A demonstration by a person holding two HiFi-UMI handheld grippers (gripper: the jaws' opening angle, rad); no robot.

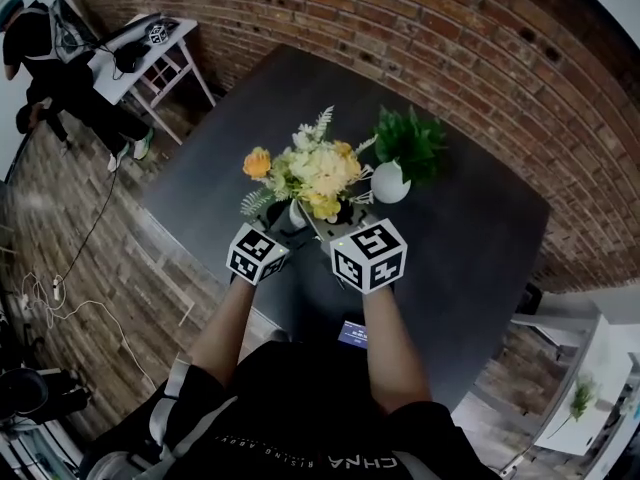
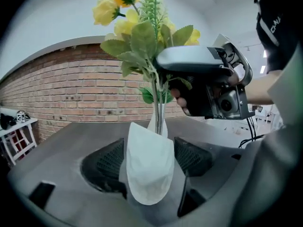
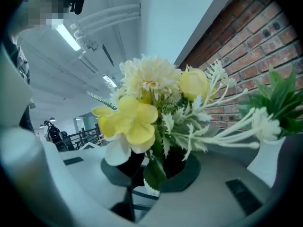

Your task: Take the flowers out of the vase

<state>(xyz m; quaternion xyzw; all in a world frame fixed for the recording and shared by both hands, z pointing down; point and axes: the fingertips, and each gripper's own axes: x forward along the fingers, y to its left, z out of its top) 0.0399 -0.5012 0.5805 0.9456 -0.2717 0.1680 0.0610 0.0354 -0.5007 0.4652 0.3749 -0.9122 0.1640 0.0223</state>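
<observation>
A bouquet of yellow and cream artificial flowers [image 1: 318, 168] stands over a small white vase [image 2: 148, 167] on the dark table [image 1: 470, 238]. My left gripper [image 1: 285, 220] holds the vase body between its two black pads [image 2: 106, 162], which press on either side. My right gripper [image 2: 161, 74] reaches in from the right and is shut on the green stems [image 2: 158, 103] just under the leaves. The stems still run down into the vase's neck. In the right gripper view the blooms [image 3: 142, 112] fill the space over my right gripper [image 3: 151, 167], hiding most of its pads.
A second white vase with a green plant [image 1: 392, 178] stands just right of the bouquet. A brick wall [image 1: 400, 28] runs behind the table. A white side table [image 1: 150, 53] and a person [image 1: 50, 68] are at the far left.
</observation>
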